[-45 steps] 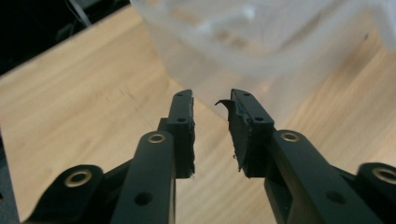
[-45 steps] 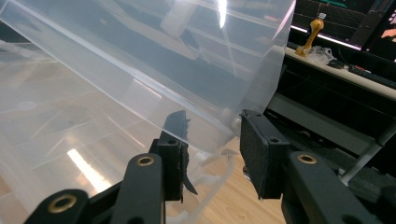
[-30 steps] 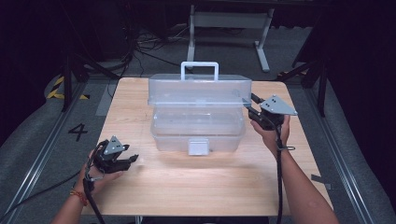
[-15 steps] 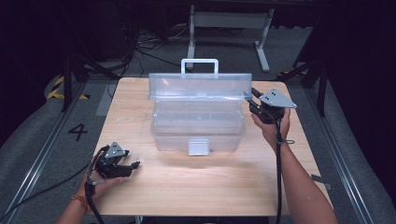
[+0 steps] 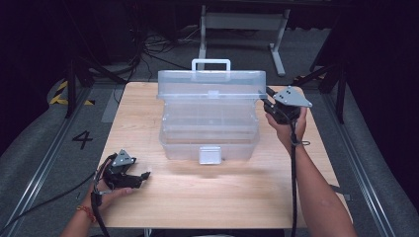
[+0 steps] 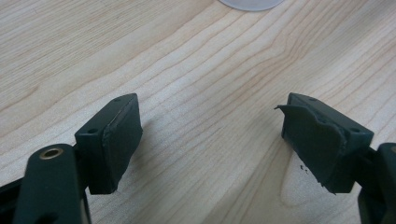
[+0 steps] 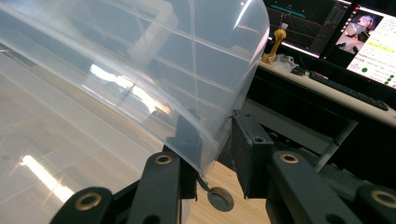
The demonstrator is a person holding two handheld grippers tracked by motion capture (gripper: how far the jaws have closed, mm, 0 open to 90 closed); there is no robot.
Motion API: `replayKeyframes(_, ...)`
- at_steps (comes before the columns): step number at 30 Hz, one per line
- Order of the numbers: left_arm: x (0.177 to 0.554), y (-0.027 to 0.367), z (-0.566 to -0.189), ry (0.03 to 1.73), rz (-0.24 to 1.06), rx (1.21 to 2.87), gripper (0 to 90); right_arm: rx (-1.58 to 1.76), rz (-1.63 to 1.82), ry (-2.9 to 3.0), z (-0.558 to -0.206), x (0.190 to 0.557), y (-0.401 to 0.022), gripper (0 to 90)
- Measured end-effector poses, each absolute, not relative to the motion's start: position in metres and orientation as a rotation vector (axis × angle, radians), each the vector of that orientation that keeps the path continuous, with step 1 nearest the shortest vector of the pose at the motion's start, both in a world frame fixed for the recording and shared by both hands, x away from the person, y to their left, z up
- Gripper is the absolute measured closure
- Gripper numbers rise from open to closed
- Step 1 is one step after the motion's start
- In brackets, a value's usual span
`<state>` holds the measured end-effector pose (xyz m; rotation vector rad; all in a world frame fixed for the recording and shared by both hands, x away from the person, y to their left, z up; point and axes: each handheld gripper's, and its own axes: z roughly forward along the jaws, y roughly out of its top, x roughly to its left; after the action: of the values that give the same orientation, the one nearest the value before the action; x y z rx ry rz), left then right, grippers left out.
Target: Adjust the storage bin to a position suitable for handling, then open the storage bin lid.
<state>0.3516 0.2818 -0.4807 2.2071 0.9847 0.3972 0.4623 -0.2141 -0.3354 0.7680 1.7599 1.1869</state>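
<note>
Clear plastic lid [image 5: 212, 85] edge sits between the raised right gripper's [image 5: 272, 102] near-closed jaws; left gripper [image 5: 141, 177] rests spread.

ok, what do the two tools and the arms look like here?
Both are black two-jaw handhelds. The left tool and right tool each carry a grey three-cornered plate on top and trail a black cable. Jaw pads are dark; one left pad has a ragged, torn edge. Forearms are bare, with an orange-red band on the left wrist.
</note>
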Motion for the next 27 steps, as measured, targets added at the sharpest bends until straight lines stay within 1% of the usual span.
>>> replayKeyframes(9,0.351,0.282,-0.481,0.991,0.376,2.206,20.2,0.784,1.196,1.784,-0.326,0.474,-0.215,73.3)
replayKeyframes(27,0.351,0.282,-0.481,0.993,0.379,2.208,20.1,0.814,1.212,1.821,-0.313,0.493,-0.216,74.0)
